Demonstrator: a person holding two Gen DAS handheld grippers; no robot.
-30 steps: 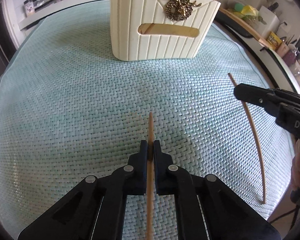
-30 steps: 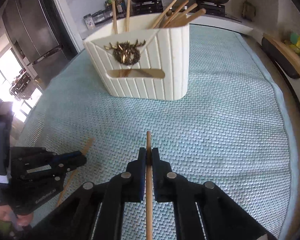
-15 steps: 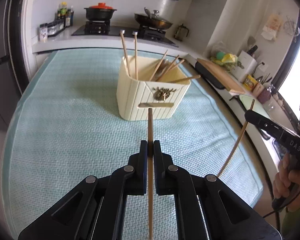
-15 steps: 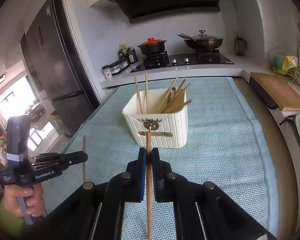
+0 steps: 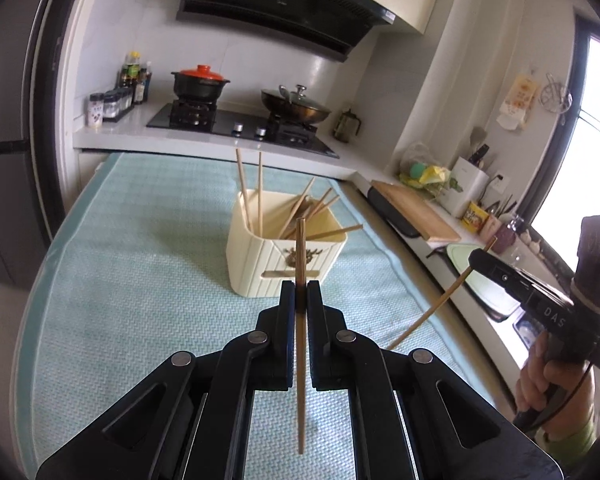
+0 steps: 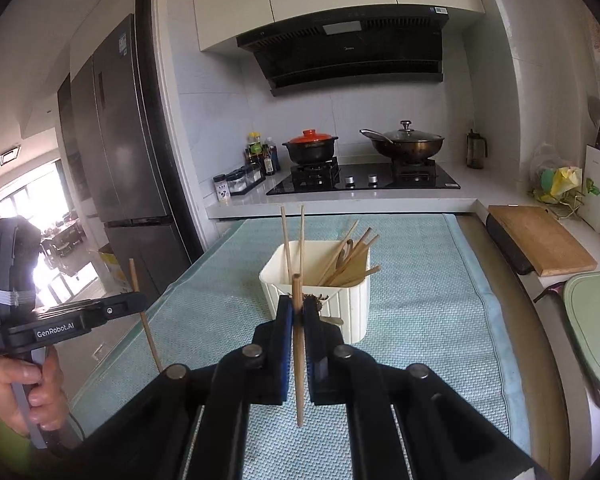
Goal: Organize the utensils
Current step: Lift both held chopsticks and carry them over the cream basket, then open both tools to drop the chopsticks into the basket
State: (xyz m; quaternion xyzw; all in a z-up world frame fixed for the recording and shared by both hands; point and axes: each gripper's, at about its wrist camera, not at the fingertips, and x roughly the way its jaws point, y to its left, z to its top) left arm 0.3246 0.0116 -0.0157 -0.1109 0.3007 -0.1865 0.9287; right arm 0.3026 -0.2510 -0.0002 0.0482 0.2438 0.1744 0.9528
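Observation:
A cream ribbed holder (image 5: 278,262) (image 6: 350,312) with a deer emblem stands on the teal woven mat (image 5: 140,264) and holds several wooden chopsticks. My left gripper (image 5: 300,292) is shut on a wooden chopstick (image 5: 301,364), lifted clear of the mat in front of the holder. My right gripper (image 6: 298,308) is shut on a second wooden chopstick (image 6: 299,372), also raised. Each gripper shows in the other's view: the right one (image 5: 476,258) at the right with its chopstick (image 5: 432,312), the left one (image 6: 138,304) at the left with its chopstick (image 6: 142,312).
Behind the mat is a counter with a hob (image 6: 360,180), a red-lidded pot (image 6: 310,148) and a wok (image 6: 404,144). A wooden cutting board (image 6: 536,240) lies at the right, a fridge (image 6: 116,160) stands at the left. A hand (image 6: 24,392) holds the left gripper's handle.
Both grippers have risen from the mat with their chopsticks and tilted up, so the holder now looks smaller and farther and the kitchen wall has come into view.

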